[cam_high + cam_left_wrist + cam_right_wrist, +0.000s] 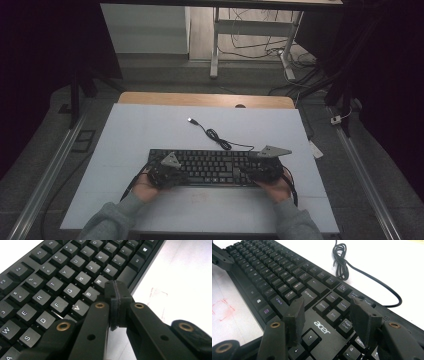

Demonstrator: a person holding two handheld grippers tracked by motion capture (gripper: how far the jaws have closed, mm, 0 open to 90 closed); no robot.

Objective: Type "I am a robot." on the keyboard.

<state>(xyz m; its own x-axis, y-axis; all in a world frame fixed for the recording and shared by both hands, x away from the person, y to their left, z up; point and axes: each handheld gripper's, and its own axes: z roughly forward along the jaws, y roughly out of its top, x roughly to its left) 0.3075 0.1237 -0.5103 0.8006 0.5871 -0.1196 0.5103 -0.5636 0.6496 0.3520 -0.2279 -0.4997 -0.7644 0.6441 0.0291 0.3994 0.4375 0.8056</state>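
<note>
I hover both grippers over the black keyboard (pixel 207 167) lying near the table's (pixel 150 125) front edge. My left gripper (pixel 115 296) has jaws pressed together above the space bar; my right gripper (pixel 327 315) spreads over the arrow keys. Pressing straight down should avoid neighbouring keys.

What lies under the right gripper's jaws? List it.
Under the open right gripper lies the black keyboard: its acer logo, arrow keys and navigation keys. The keys directly beneath the jaws are covered.
</note>
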